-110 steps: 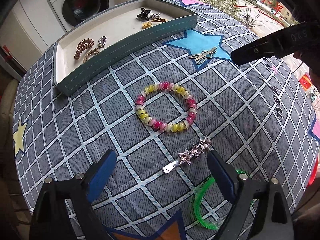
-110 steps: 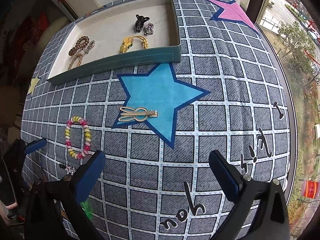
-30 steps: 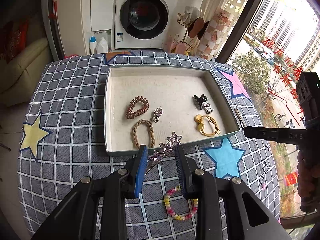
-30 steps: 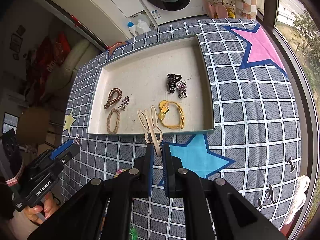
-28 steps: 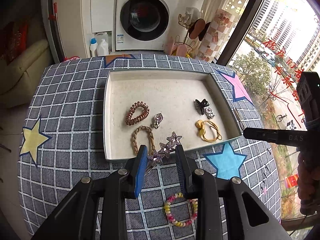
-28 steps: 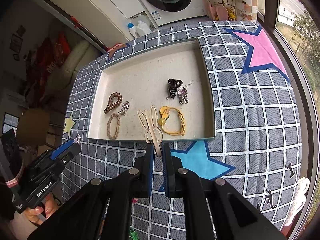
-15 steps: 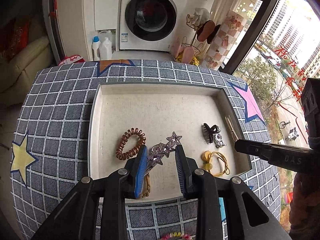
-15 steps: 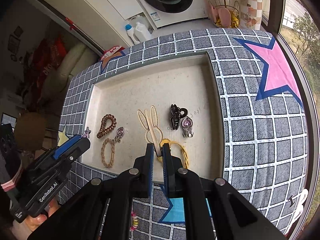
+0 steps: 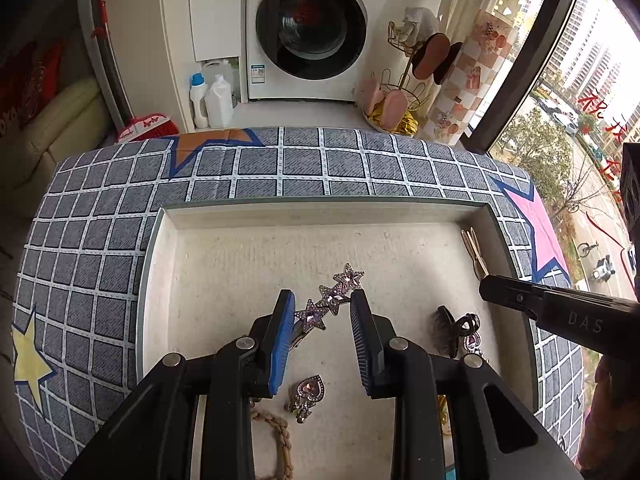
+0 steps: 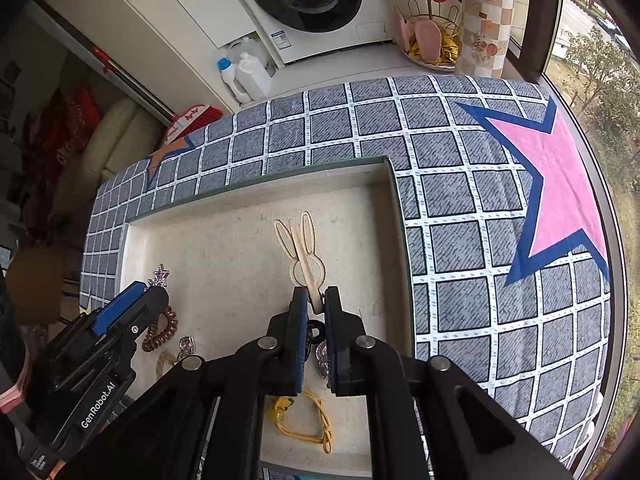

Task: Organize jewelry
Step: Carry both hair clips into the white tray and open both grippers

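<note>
My left gripper (image 9: 322, 310) is shut on a star hair clip (image 9: 334, 294) with purple rhinestone stars, held over the middle of the cream-lined tray (image 9: 224, 264). My right gripper (image 10: 316, 300) is shut on a beige rabbit-shaped hair clip (image 10: 302, 254), hanging over the tray's right part (image 10: 360, 208). In the left wrist view the right gripper (image 9: 486, 282) reaches in from the right with the rabbit clip (image 9: 474, 250) sticking out. In the right wrist view the left gripper (image 10: 154, 286) shows at lower left with the star clip (image 10: 160, 276) at its tip.
In the tray lie a black claw clip (image 9: 454, 328), a heart pendant (image 9: 306, 394), a braided tie (image 9: 280, 436), a brown spiral tie (image 10: 162, 332) and a yellow hair tie (image 10: 304, 416). The table wears a grey checked cloth (image 9: 100, 248). A washing machine (image 9: 312, 28) stands beyond.
Both grippers have carried their clips forward and lower, from the tray's near edge to over its floor. The beaded bracelet has dropped out of the left wrist view.
</note>
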Demonstrator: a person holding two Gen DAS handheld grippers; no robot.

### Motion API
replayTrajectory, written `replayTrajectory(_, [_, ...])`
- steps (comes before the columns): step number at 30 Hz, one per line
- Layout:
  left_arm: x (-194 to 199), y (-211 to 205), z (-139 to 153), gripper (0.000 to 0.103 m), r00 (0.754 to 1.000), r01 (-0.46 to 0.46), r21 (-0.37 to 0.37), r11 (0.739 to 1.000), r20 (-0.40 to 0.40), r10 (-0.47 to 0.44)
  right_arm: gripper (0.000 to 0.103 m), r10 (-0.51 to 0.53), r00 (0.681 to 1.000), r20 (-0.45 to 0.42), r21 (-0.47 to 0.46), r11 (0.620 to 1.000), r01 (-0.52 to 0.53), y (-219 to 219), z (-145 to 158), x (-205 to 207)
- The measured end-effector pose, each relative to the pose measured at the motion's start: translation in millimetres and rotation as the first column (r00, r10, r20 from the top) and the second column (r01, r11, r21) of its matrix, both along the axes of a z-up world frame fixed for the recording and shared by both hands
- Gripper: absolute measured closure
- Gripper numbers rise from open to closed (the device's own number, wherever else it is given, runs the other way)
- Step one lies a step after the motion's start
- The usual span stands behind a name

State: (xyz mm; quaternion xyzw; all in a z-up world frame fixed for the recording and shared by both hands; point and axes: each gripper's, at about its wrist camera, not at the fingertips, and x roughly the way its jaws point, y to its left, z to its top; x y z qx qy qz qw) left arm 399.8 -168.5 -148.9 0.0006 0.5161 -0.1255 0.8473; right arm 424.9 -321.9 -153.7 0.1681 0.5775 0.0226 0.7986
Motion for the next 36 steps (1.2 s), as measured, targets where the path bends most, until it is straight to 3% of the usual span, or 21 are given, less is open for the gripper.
replayTrajectory(10, [11.0, -16.6, -25.2, 0.062, 1.0, 0.015, 0.065, 0.998, -0.024, -0.014, 0.094, 0.001, 0.999, -0.047, -0.021, 1.0, -0.002, -7.4, -27.3, 13.2])
replayTrajectory(17, [10.5, -21.6, -35.9, 0.061, 0.999, 0.034, 0.124, 0.992, -0.043, -0.028, 0.092, 0.014, 0.999, -0.038, -0.032, 0.999, -0.015, -5.3, -27.3, 13.0])
replayTrajectory(18, [10.1, -21.5, -35.8, 0.061, 0.999, 0.032, 0.124, 0.992, -0.041, -0.028, 0.091, 0.013, 0.999, -0.037, -0.023, 1.0, -0.014, -5.9, -27.3, 12.8])
replayTrajectory(23, [8.6, -23.9, -33.6, 0.061, 0.998, 0.042, 0.144, 0.989, -0.043, -0.036, 0.064, 0.011, 0.999, -0.032, -0.007, 1.0, -0.011, -2.5, -24.9, 12.1])
replayTrajectory(29, [7.4, -25.0, -19.4, 0.061, 0.999, 0.042, 0.14, 0.989, -0.013, -0.041, 0.064, -0.009, 1.0, 0.02, 0.05, 0.999, 0.008, -6.6, -10.0, 6.6])
replayTrajectory(30, [6.3, -23.4, -17.3, 0.058, 0.999, 0.041, 0.136, 0.99, -0.011, -0.039, 0.064, -0.014, 0.999, 0.029, 0.055, 0.998, 0.012, -7.5, -6.4, 5.4])
replayTrajectory(31, [5.4, -22.3, -15.4, 0.047, 0.999, 0.038, 0.135, 0.99, -0.01, -0.037, 0.064, -0.019, 0.999, 0.036, 0.06, 0.998, 0.017, -8.1, -3.1, 4.0])
replayTrajectory(32, [4.3, -21.0, -12.7, 0.011, 1.0, 0.029, 0.136, 0.99, -0.004, -0.029, 0.064, -0.025, 0.999, 0.042, 0.066, 0.998, 0.022, -9.5, 0.2, 2.4])
replayTrajectory(33, [1.5, -18.9, -8.1, 0.0, 1.0, 0.013, 0.136, 0.991, 0.021, -0.016, 0.064, -0.031, 0.998, 0.046, 0.07, 0.997, 0.028, -10.8, 3.3, 0.6])
replayTrajectory(36, [-1.5, -16.1, 4.4, 0.0, 0.998, 0.007, 0.123, 0.992, 0.057, -0.014, 0.063, -0.053, 0.997, 0.049, 0.091, 0.995, 0.048, -13.9, 9.7, -4.0])
